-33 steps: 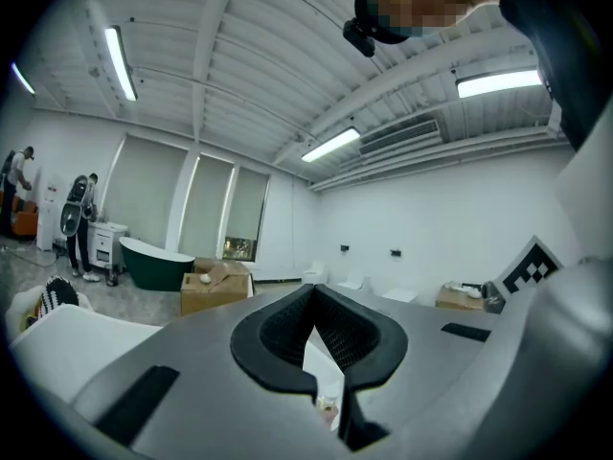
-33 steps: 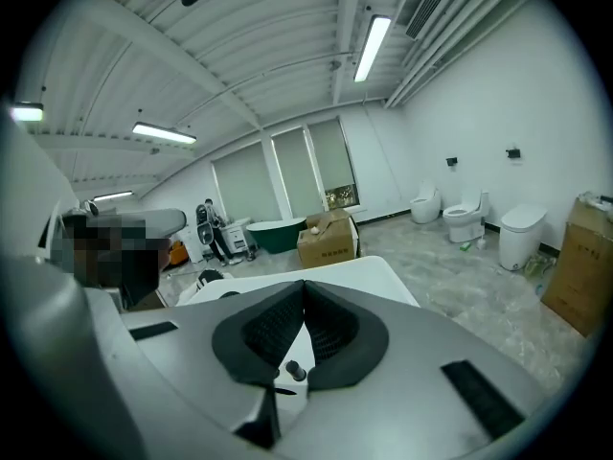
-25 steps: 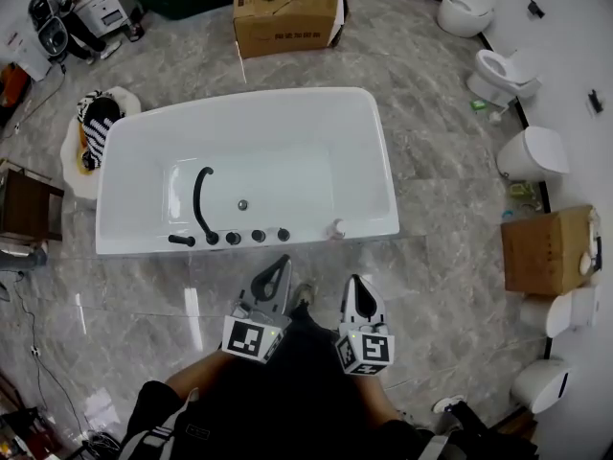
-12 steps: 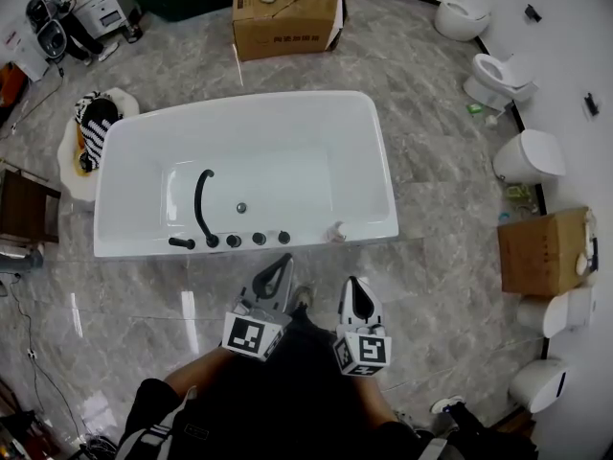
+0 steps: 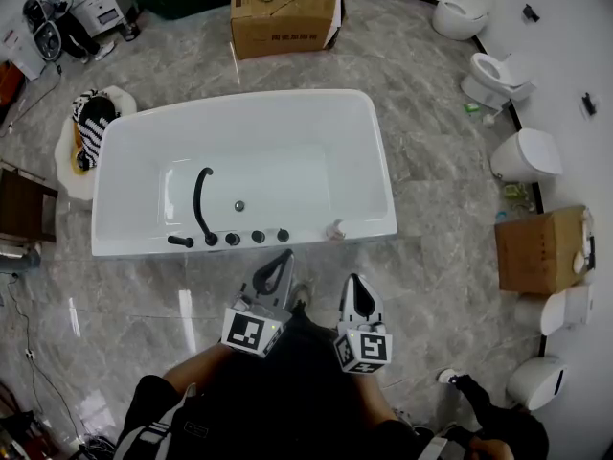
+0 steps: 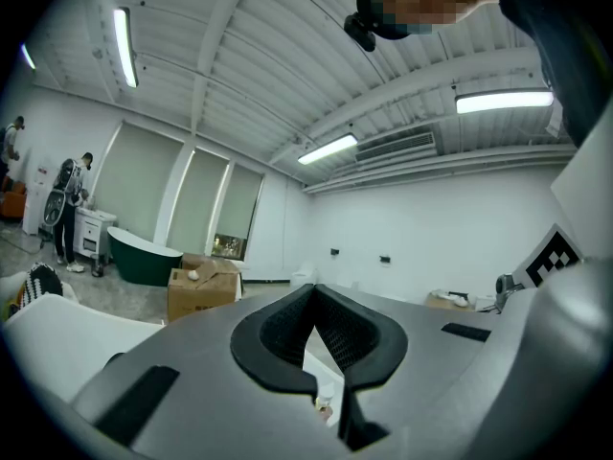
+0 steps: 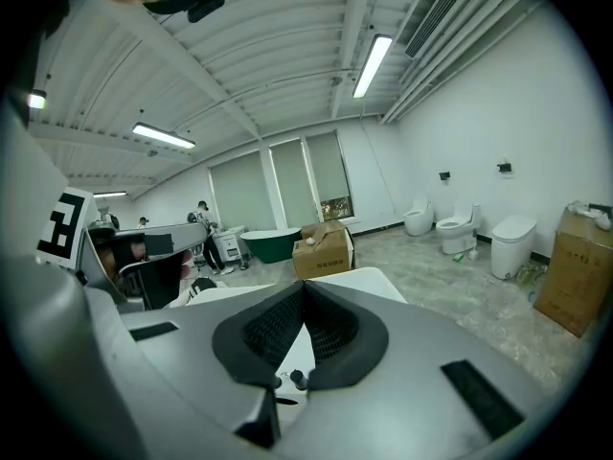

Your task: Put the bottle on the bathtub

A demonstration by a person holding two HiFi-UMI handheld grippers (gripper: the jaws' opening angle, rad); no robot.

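The white bathtub [image 5: 369, 151] lies across the middle of the head view, with a black hose and several black knobs [image 5: 257, 237] on its near rim. A small pale bottle [image 5: 333, 228] stands on that rim, right of the knobs. My left gripper [image 5: 281, 263] and right gripper [image 5: 352, 284] are held close to the body, short of the tub, both shut and with nothing in them. In the left gripper view the jaws of the gripper [image 6: 314, 295] meet at the tip, and the bottle [image 6: 324, 408] shows through the gap below. The right gripper [image 7: 304, 287] points at the tub's knobs [image 7: 287, 379].
A cardboard box [image 5: 285, 10] stands beyond the tub and another [image 5: 541, 249] at the right. Toilets [image 5: 498, 75] line the right wall. A striped item on a round stand [image 5: 86, 127] sits at the tub's left end. Another person's arm [image 5: 498, 420] shows at bottom right.
Both grippers stay where they were, shut. The head view has drifted slightly, and another person's arm has come into the bottom right corner.
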